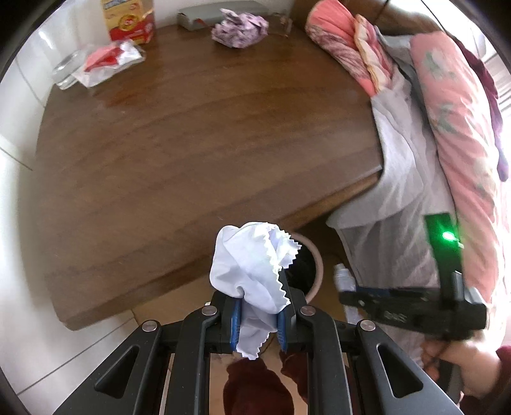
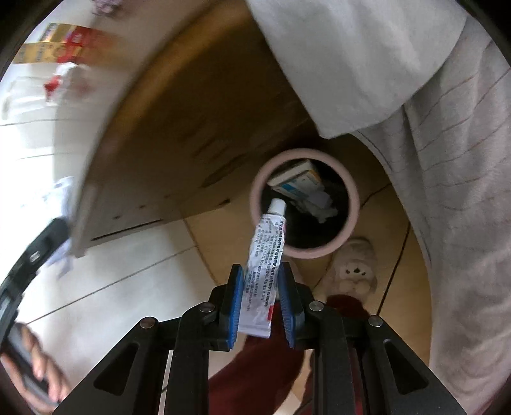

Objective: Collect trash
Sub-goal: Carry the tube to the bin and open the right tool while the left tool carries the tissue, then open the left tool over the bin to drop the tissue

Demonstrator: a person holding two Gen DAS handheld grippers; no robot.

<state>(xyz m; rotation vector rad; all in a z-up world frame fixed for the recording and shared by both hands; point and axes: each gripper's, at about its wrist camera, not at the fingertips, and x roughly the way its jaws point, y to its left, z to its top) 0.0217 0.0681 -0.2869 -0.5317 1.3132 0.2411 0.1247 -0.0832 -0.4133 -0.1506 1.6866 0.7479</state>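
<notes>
My left gripper [image 1: 258,300] is shut on a crumpled white cloth [image 1: 252,265] with a zigzag edge, held above the near edge of the brown table [image 1: 191,134] and just left of the pink bin [image 1: 316,268] on the floor. My right gripper [image 2: 260,281] is shut on a white tube [image 2: 265,255] with a white cap, pointing down toward the pink bin [image 2: 306,253]. The bin holds a box [image 2: 297,182] and paper scraps. The right gripper also shows in the left wrist view [image 1: 348,298], to the right of the bin.
On the table's far side lie a crumpled purple paper [image 1: 239,27], a red-and-clear wrapper [image 1: 108,60], a clear glass [image 1: 65,71], a yellow-red box [image 1: 131,19] and a grey box [image 1: 204,14]. Bedding [image 1: 447,111] hangs at the right. A plush slipper [image 2: 354,271] sits by the bin.
</notes>
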